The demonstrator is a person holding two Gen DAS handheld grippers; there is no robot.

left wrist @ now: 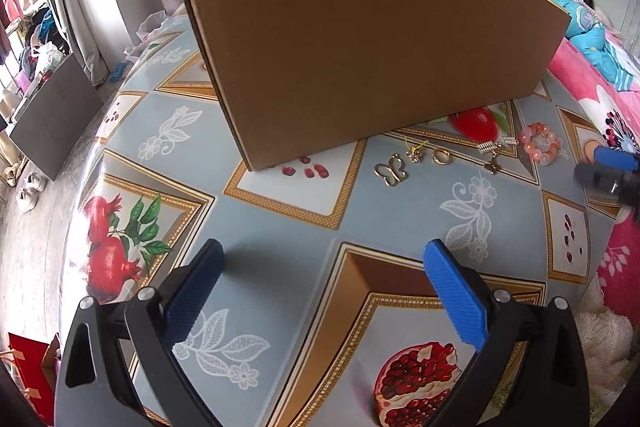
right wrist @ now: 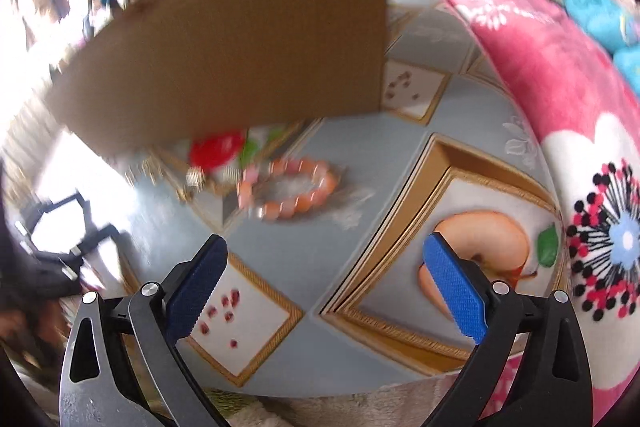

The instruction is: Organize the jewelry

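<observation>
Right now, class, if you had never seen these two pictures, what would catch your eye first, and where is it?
The big brown cardboard box dominates, standing at the back of the patterned table. In front of it lies a row of small jewelry: a gold butterfly piece, a gold ring and, furthest right, a pink bead bracelet. Both grippers, left and right, hang open and empty.

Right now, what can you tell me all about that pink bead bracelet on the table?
The bead bracelet is a closed ring of round, glossy beads in pink, peach and pale orange; they look like glass or stone. It lies flat on the patterned tablecloth, near the table's right side, just in front of the cardboard box's corner. Small gold pieces lie close beside it; whether they touch is unclear. Nothing holds it: the right gripper hovers open nearby, and that view is blurred.
</observation>
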